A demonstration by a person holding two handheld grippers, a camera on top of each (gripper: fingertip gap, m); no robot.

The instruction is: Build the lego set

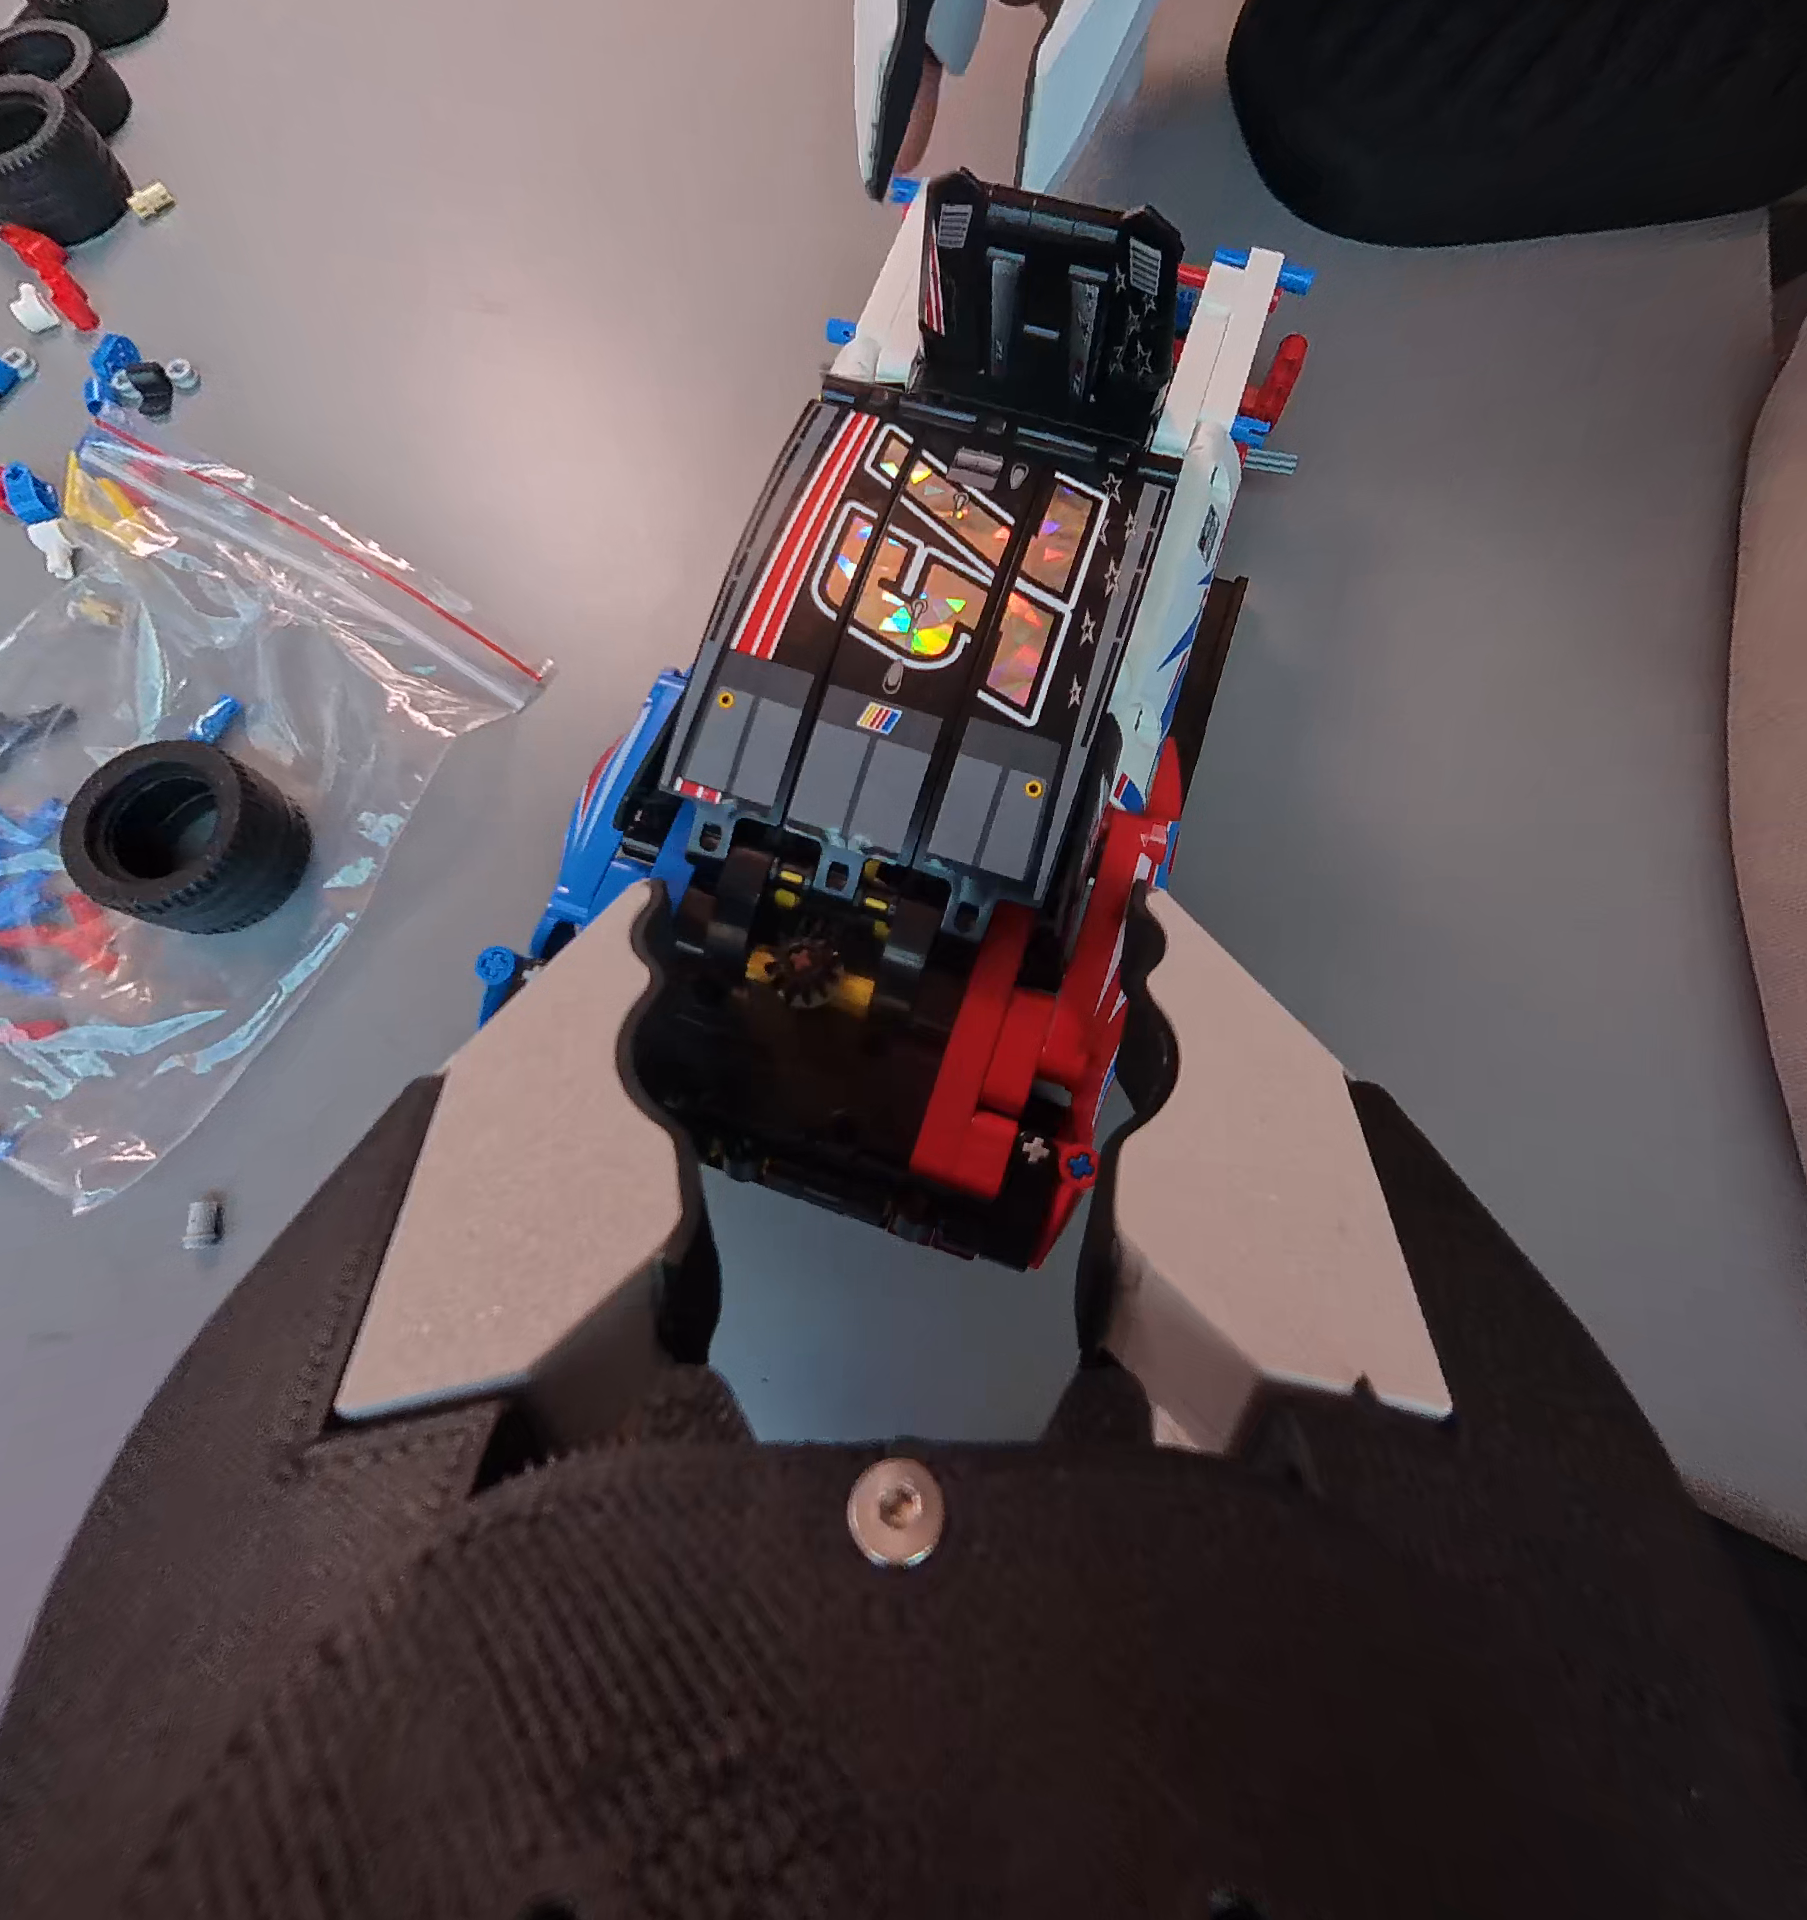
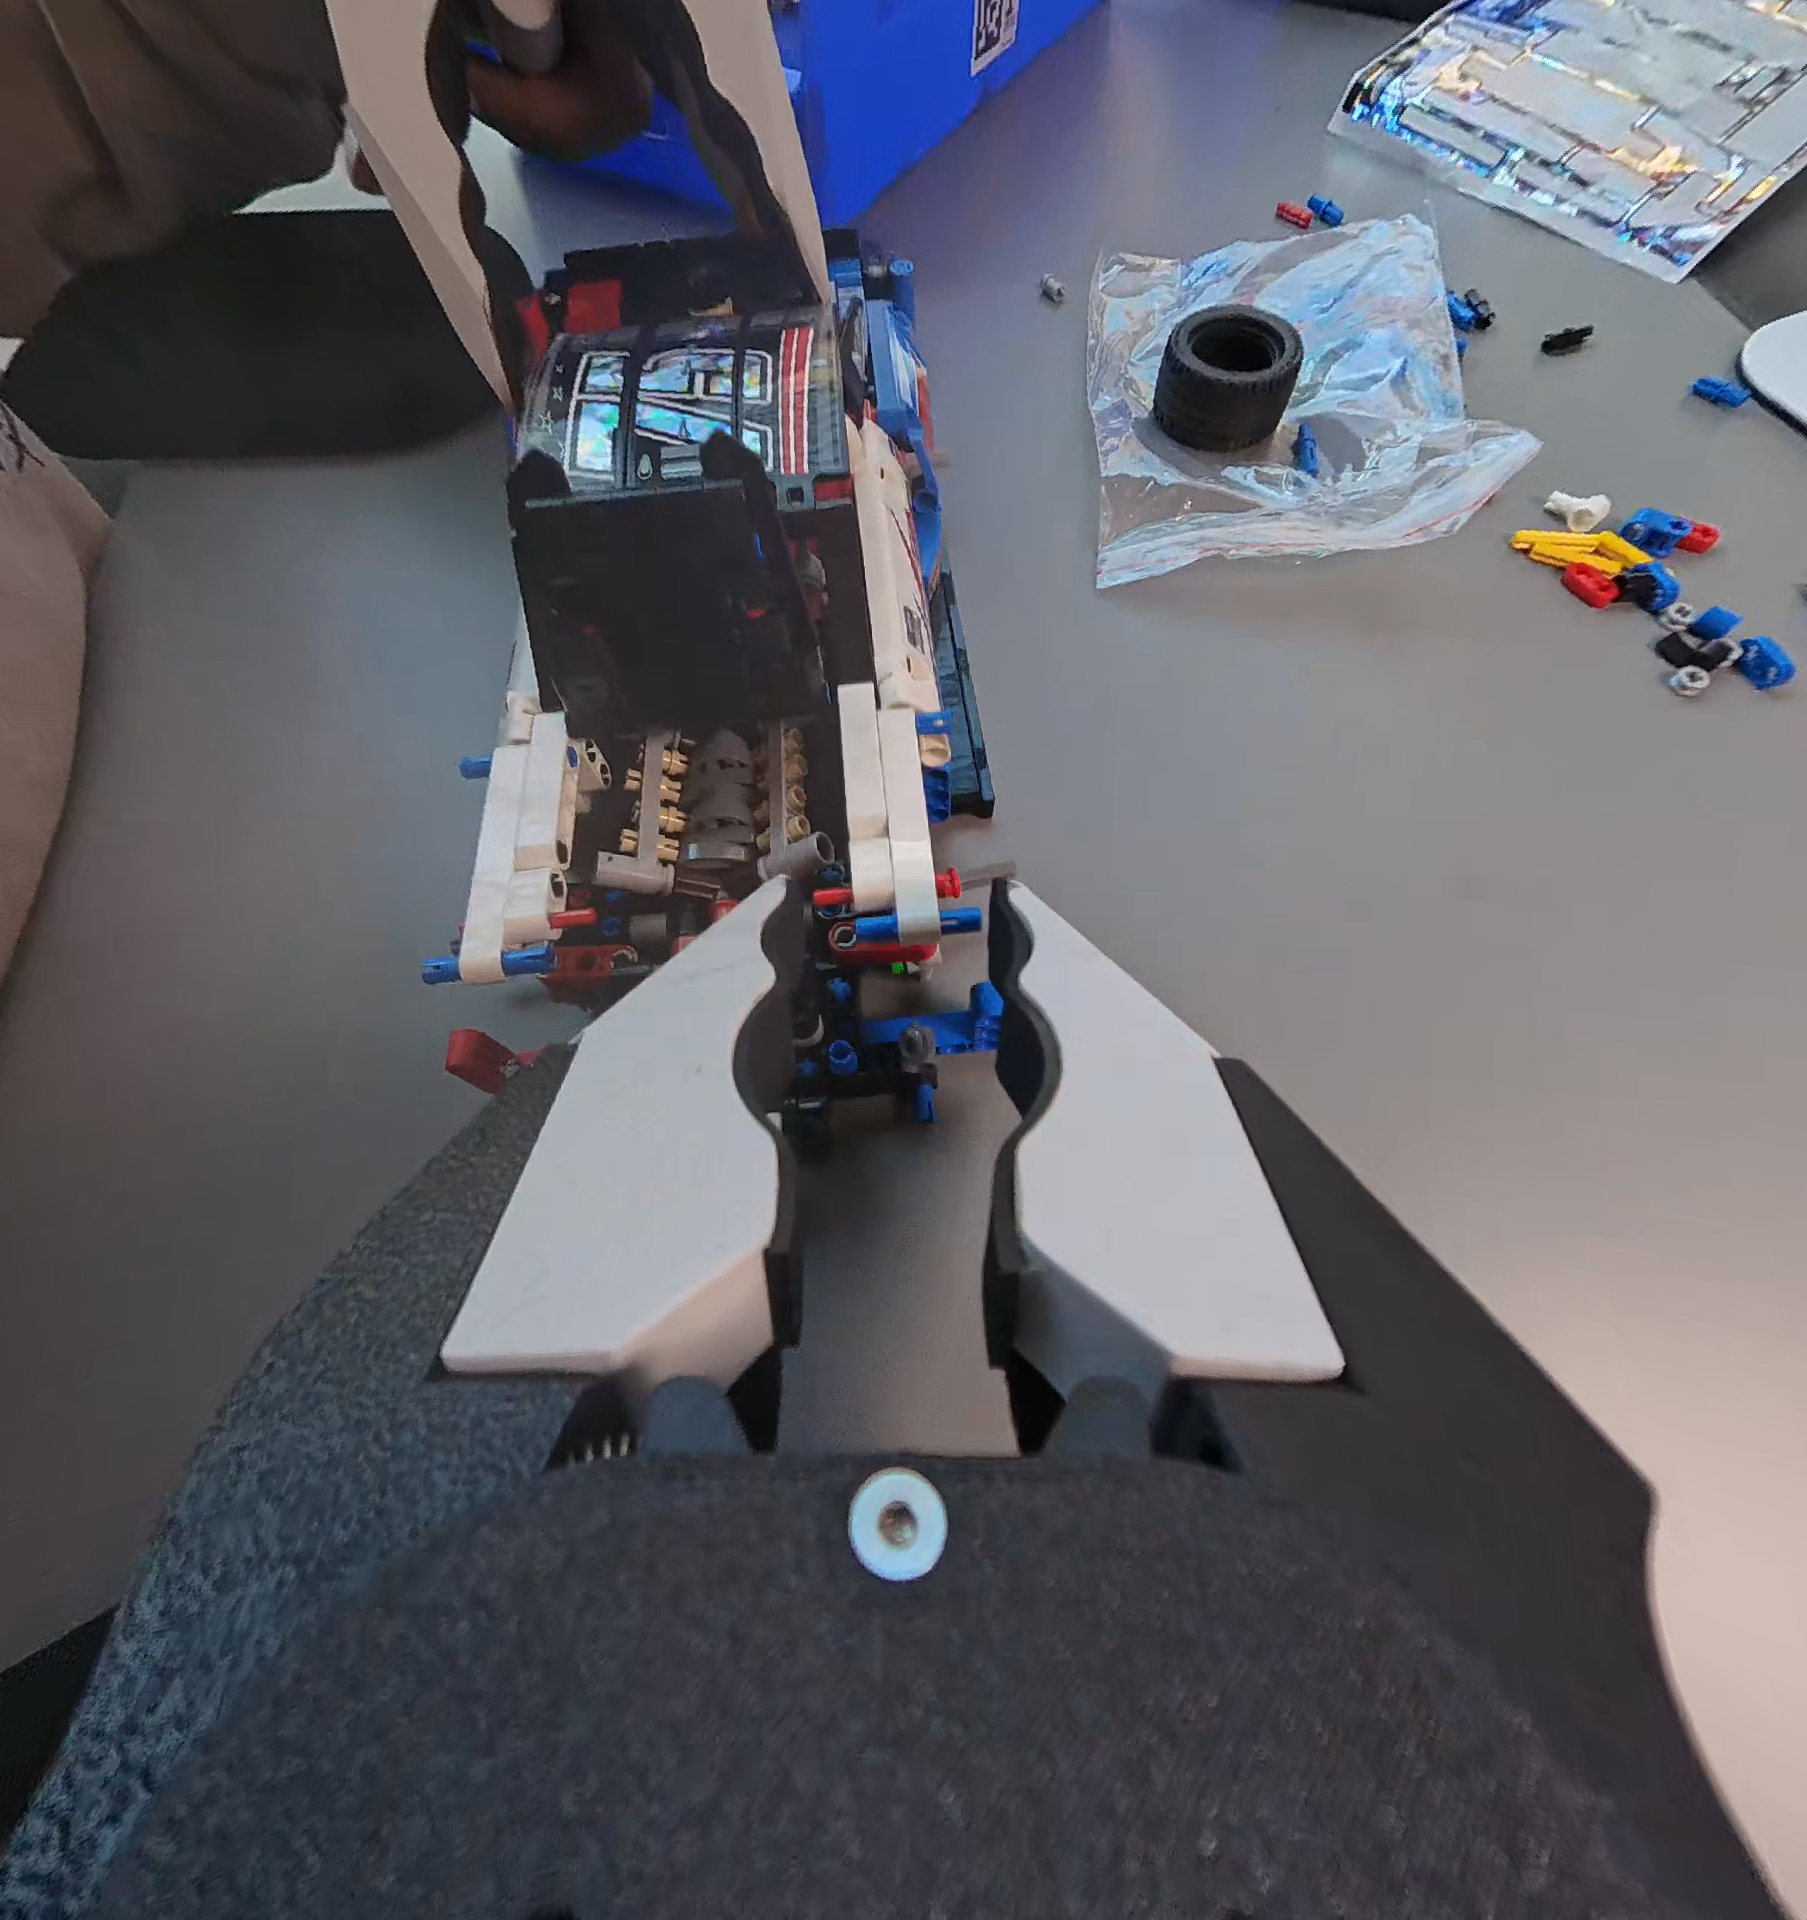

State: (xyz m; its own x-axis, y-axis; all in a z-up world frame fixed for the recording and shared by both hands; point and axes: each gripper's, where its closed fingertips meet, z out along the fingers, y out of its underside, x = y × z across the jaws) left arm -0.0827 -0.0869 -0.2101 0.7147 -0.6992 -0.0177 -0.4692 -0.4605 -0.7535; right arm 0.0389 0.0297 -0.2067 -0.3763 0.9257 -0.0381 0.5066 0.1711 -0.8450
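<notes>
From my left gripper's view, the car point(image 1: 940, 665) sat mid-table point(image 1: 566, 260), a tyre point(image 1: 187, 836) on the bag point(image 1: 286, 644) to its left.

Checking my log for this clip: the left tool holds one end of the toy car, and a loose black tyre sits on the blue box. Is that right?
Not quite. The tyre sits on a clear plastic bag, not on the blue box, as the right wrist view shows. The rest holds: the left tool is closed on one end of the toy car.

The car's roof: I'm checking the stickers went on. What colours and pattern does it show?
The car's roof is black with red-and-white stripes, white stars and a shiny rainbow-foil emblem; clearest in the left wrist view.
</notes>
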